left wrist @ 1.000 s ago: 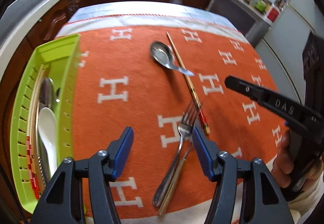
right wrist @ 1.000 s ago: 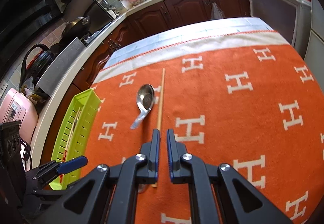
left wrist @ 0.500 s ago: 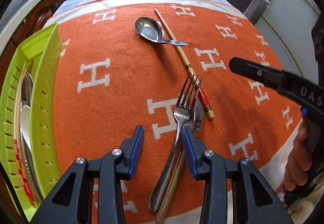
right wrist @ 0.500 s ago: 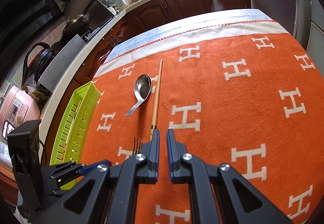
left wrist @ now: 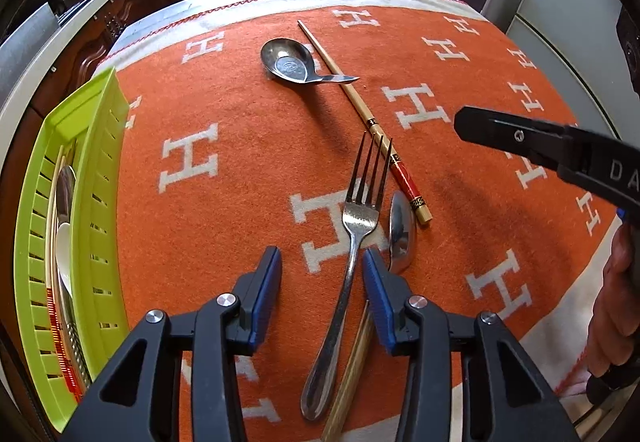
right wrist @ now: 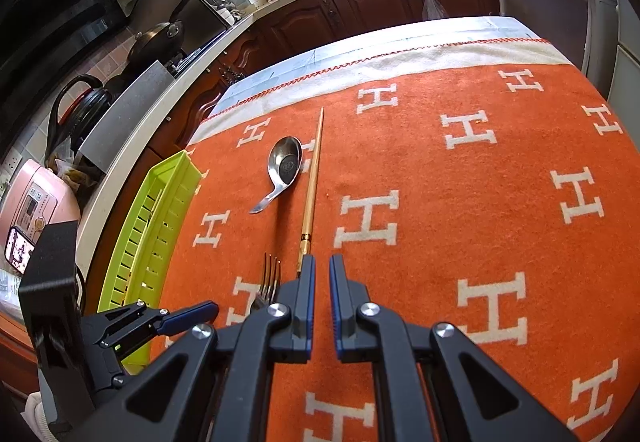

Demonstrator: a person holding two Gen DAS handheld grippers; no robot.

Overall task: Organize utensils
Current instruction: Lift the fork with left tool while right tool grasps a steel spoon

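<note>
An orange blanket [left wrist: 240, 146] patterned with white H letters is spread over the table, and the utensils are laid on it. The left claw [left wrist: 320, 270] is held released above the fork [left wrist: 352, 238], whose handle passes between the blue pads without being touched; its jaws have just been opening a little after closing in. The fork's tines are pointed away from the camera, and just beside it on the right a metal spoon [left wrist: 402, 230] is seen, its handle hidden behind the right-hand finger. A wooden chopstick [left wrist: 352, 374] lies alongside the fork's handle near the blanket's front edge. A second chopstick with a red end [left wrist: 360, 110] is stretched diagonally farther back, and a short steel soup spoon [left wrist: 290, 62] is rested with its handle tip across it. At the left edge a lime-green slotted tray [left wrist: 100, 202] is placed, in which a white spoon [left wrist: 64, 254] and other utensils are already gathered. The right claw [right wrist: 322, 302] is clenched on nothing, hovering over the blanket near the red-ended chopstick.
</note>
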